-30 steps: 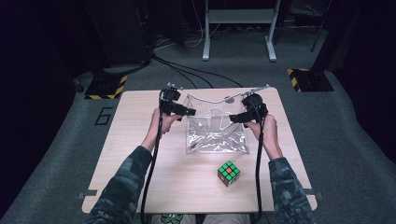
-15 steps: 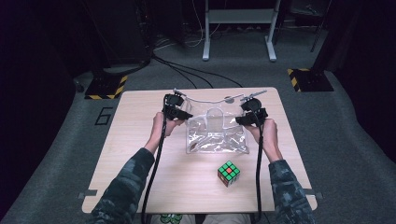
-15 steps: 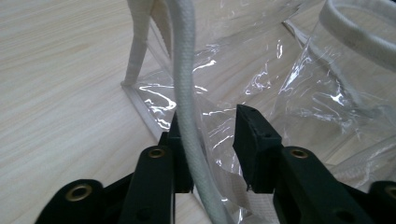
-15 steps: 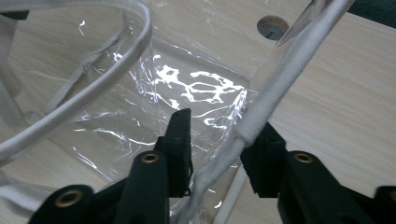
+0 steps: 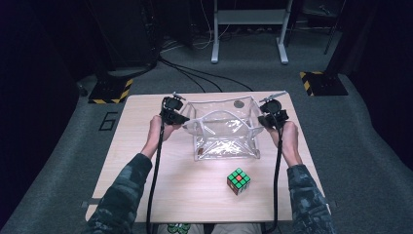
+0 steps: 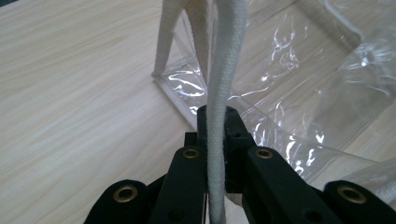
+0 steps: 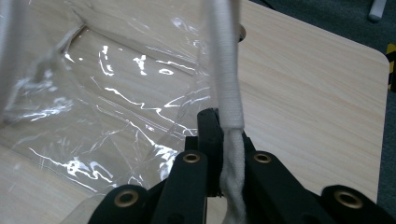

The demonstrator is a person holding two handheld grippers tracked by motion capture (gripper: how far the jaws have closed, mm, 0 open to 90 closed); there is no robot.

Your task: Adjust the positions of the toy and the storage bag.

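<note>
Clear plastic tote bag (image 5: 224,134), standing near the far middle of the tabletop (image 5: 146,161), mouth upward, stretched between two claws. Left claw (image 5: 181,118): its jaws have just been closing and are now clenched on the bag's left white webbing handle (image 6: 223,93), which runs up between them in the left gripper view. Right claw (image 5: 263,120): its jaws have likewise just been closing and now pinch the right webbing handle (image 7: 229,88), seen threaded between the jaws in the right gripper view. Each hand holds its claw just beside the bag's upper edge, one on each side, with the handles drawn outward. This opposed grip probably serves to keep the soft, creased walls apart and the opening wide, since the thin plastic would otherwise sag shut. The bag's base rests on the tabletop, so the handles appear to carry tension rather than the bag's weight. Rubik's cube (image 5: 238,181): lies on the near side of the tabletop, well apart from the bag, untouched; it is the likely thing to go inside once the mouth is held open.
</note>
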